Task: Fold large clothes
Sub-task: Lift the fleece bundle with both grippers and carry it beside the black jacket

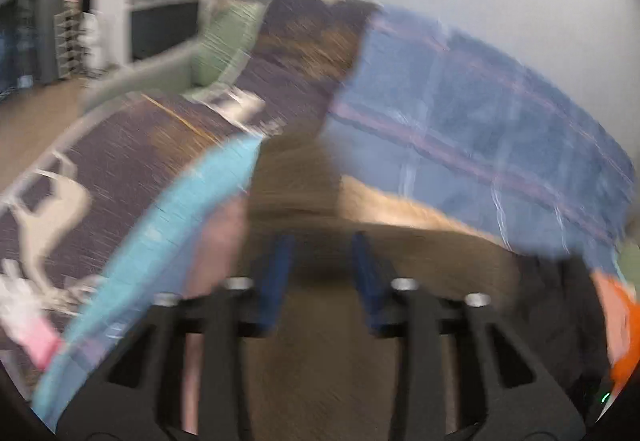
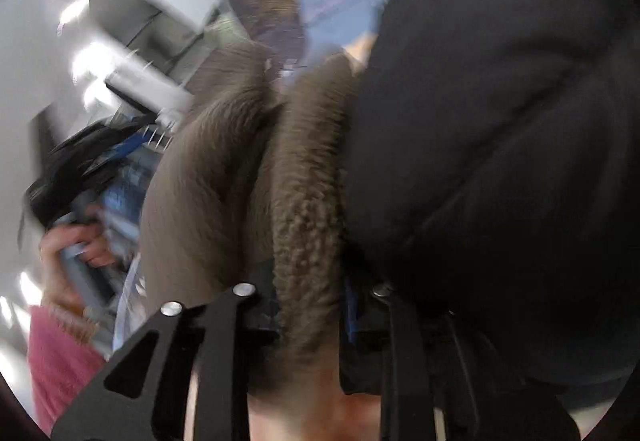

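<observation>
- A bed (image 1: 132, 145) with a dark purple cover filled the left and centre of the left wrist view, heavily blurred.
- A blue checked blanket (image 1: 480, 121) lay across the upper right of that view.
- A brown fleece garment with a black outer side (image 2: 500, 141) filled the centre and right of the right wrist view; its fleece side (image 1: 296, 177) also ran from the centre to the bottom of the left wrist view.
- A light blue cloth (image 1: 176, 225) crossed the lower left of the left wrist view, just beside the fleece.
- The right gripper (image 2: 310, 301) was pinching a fold of the fleece, its jaws close together.
- The left gripper (image 1: 322, 265) pointed at the fleece with its blue fingers (image 1: 276, 273) slightly apart; blur hid whether they pinched it.
- A hand (image 2: 76, 245) in a pink sleeve showed at the lower left of the right wrist view.
- No container could be made out.
</observation>
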A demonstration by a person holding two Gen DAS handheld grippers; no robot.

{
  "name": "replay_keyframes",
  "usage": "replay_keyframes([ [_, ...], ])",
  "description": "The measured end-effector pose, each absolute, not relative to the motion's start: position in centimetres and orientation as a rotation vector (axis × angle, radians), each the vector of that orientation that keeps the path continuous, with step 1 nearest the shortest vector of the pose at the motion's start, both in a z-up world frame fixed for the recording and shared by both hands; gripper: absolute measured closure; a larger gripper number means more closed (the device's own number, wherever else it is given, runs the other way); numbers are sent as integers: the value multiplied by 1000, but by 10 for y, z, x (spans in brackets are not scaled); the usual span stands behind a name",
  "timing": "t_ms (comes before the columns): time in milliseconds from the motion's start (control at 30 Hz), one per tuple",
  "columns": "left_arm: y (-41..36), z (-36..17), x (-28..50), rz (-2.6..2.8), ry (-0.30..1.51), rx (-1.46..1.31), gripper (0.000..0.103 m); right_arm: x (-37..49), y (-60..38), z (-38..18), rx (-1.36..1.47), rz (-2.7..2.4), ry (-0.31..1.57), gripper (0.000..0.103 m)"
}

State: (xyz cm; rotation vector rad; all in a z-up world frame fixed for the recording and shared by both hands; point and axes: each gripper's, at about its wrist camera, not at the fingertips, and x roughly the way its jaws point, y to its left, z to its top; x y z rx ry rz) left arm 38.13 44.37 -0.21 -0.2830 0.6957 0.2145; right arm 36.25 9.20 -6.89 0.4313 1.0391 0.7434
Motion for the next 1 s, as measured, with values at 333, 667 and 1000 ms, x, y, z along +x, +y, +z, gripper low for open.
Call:
replay_keyframes([
  [333, 387, -43, 371, 213, 739, -8, 70, 341, 108, -51, 300, 622, 1007, 69],
  [667, 383, -29, 337, 246, 665, -71, 40, 296, 95, 14, 129, 641, 763, 58],
  [1000, 326, -9, 244, 101, 604, -102, 12, 210, 41, 16, -18, 562, 666, 38],
])
